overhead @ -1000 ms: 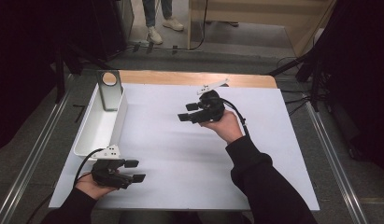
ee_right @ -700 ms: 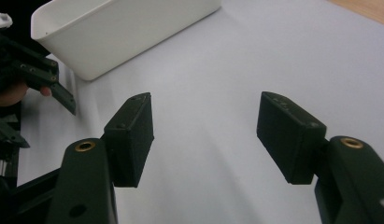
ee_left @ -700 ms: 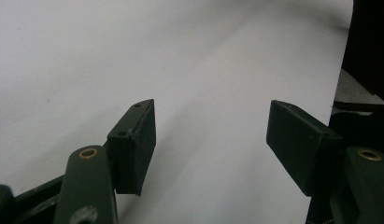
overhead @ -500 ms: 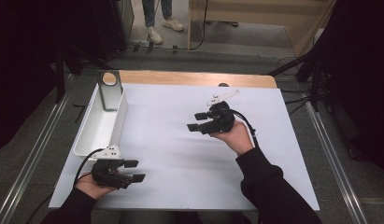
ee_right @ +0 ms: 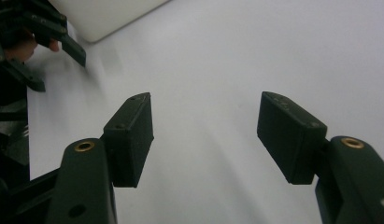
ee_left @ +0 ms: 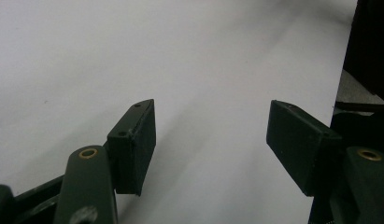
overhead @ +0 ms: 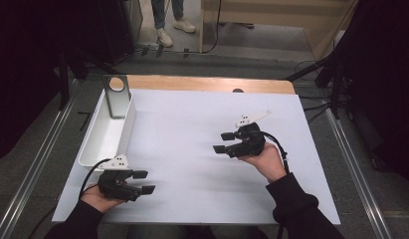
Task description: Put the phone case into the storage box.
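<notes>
Left gripper point(overhead: 142, 181): near left, jaws apart, empty.
Right gripper point(overhead: 223, 142): right of centre, jaws apart, empty.
Tray point(overhead: 95, 149): far left, white, holds upright metal plate point(overhead: 116, 97).
Progress: nothing grasped; work seems unstarted or finished.

A tray point(overhead: 105, 142) sits on the left side of the table point(overhead: 192, 124). The left gripper point(overhead: 144, 182) is just in front of it. The right gripper point(overhead: 223, 142) is far off to the right.

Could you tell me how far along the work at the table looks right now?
Nothing looks done: the white tray holds just a grey metal stand. Both the left claw and right claw are open and empty over the white sheet. Any picking up remains.
</notes>
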Demonstrator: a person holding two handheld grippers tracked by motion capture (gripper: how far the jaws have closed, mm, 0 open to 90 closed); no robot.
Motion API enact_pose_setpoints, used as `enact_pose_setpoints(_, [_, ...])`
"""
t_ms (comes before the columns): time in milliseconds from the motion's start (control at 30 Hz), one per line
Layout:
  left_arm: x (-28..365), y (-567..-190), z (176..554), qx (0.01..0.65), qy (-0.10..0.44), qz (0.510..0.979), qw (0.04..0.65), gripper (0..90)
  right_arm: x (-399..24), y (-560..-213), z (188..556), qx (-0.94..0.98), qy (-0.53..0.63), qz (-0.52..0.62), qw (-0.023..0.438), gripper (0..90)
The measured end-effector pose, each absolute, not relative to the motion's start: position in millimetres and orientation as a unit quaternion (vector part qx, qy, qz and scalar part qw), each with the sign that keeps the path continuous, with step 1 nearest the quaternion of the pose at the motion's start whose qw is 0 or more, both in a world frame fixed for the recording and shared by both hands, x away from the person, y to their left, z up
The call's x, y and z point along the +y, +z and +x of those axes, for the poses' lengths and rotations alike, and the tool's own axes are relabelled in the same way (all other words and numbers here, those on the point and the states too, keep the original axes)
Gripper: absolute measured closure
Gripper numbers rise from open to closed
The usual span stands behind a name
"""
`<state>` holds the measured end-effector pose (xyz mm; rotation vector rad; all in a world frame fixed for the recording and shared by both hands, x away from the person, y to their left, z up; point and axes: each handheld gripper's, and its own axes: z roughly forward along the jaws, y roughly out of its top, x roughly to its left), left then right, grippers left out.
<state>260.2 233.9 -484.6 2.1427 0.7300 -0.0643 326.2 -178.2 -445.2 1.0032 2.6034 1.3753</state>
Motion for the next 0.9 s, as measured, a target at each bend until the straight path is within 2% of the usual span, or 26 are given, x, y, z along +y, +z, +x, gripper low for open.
enact_pose_setpoints(433, [238, -485, 260, 0.296, -0.022, 0.855, 0.424, 33.0, -210, -463, 299, 0.829, 0.437, 0.349, 0.014, 34.8])
enact_pose_setpoints(900, [242, -487, 261, 0.301, -0.014, 0.855, 0.422, 33.0, -240, -484, 273, 0.814, 0.442, 0.376, 0.035, 34.8])
